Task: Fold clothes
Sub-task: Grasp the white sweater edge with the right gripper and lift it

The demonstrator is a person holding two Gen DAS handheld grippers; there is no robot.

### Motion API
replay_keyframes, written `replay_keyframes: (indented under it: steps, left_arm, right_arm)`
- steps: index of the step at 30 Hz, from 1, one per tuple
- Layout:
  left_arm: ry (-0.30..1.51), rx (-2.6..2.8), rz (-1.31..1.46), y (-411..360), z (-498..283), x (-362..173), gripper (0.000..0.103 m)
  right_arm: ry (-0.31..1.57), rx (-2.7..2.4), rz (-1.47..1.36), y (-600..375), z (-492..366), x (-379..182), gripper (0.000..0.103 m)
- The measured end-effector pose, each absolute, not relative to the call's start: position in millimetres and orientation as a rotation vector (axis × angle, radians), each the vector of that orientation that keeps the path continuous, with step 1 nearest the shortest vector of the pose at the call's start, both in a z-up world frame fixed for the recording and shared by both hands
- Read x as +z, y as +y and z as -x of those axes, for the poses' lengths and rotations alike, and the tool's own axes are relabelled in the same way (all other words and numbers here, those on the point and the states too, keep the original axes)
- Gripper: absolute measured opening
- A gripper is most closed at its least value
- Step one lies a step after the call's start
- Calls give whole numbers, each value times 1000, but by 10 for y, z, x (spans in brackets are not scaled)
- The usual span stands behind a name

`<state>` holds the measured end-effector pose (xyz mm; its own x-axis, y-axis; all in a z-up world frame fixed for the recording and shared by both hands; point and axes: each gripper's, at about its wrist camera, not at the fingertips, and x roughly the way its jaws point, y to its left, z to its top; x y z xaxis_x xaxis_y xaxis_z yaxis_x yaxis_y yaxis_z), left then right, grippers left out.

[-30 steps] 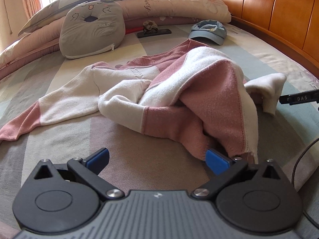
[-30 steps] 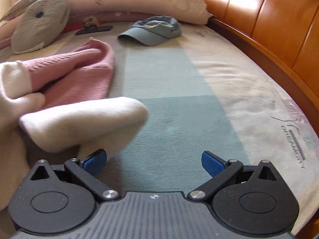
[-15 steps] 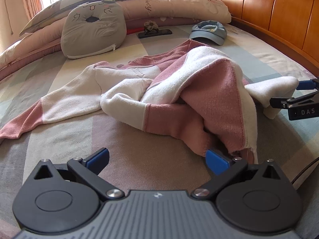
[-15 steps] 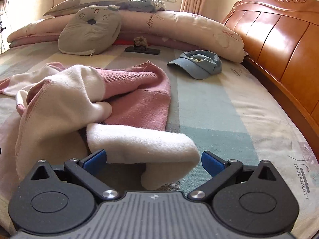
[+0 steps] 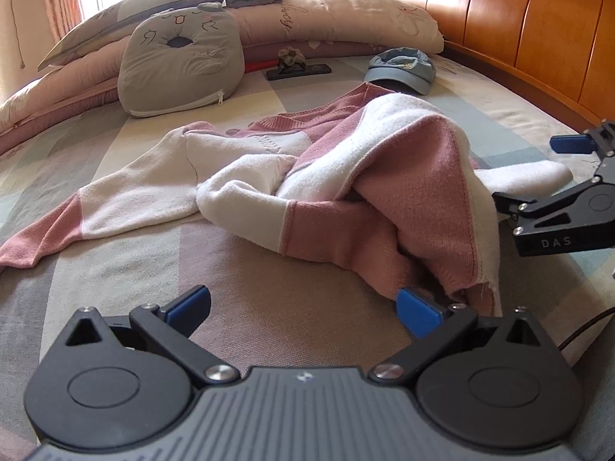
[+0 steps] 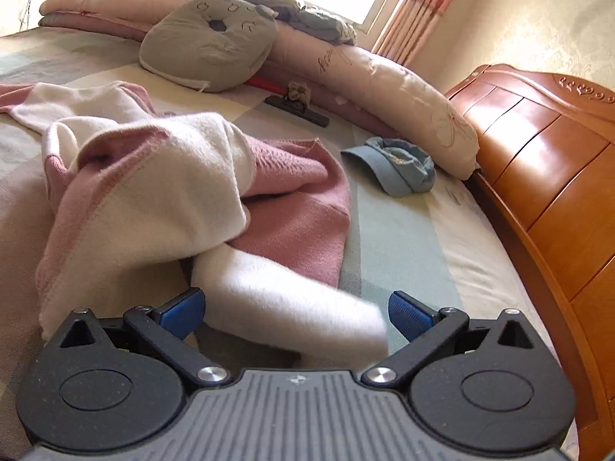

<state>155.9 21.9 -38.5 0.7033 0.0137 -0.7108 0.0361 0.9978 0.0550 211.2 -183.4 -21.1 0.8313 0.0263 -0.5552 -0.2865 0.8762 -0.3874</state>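
Two grippers, both spread wide, holding nothing. Your left gripper hovers low by the hem of the crumpled pink-and-cream knit sweater heaped on the checked bedspread. Your right gripper brackets a soft, fuzzy cream sleeve.

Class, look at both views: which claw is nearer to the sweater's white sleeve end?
Right. The right claw is open with the white sleeve end between its fingers; the left claw is open farther off, by the sweater's pink hem.
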Motion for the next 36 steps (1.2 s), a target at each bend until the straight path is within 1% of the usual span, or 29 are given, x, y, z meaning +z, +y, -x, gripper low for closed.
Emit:
replay_keyframes:
  steps: [1,4,8,11,19,21,25,28,32,36]
  left_arm:
    - [790,-17,-64,220,-1560,-391,102]
    - [798,-30,-59,217,-1566,-422,102]
    - [802,-25,-55,234,-1538,-437,102]
    - [800,-14,-51,281,-1514,-430,102]
    - [802,-44,-34,241,-1539,-452,102]
    - [800,-57,-46,186,-1531,-446,102]
    - [798,-61,-60,150,-1504,-432,102]
    - [800,-43,-59,190,-1500,-423,102]
    - [801,-39,-44,242,-1508,-429,102]
    - [806,-60,-42,196,-1541,-467,102]
  right_arm:
    - [553,173,473,-1831,-2077,-169,103]
    - [591,220,459,-1790,-2104,-169,103]
    - [660,190,514,-1663,-2309,-455,103]
    - [692,110,466,-1812,-2401,-489,103]
    - [663,-108,321,-2373,-2334,-337,103]
    - [678,-72,284,-2386,-2360,-337,103]
    - [667,20,337,-2144,-2391,-399,103]
    - [646,-24,397,-2046,-2474,-447,103]
    - [634,-131,380,-2193,-2528,-415,103]
    - [616,-112,384,-2224,-2457,-399,103]
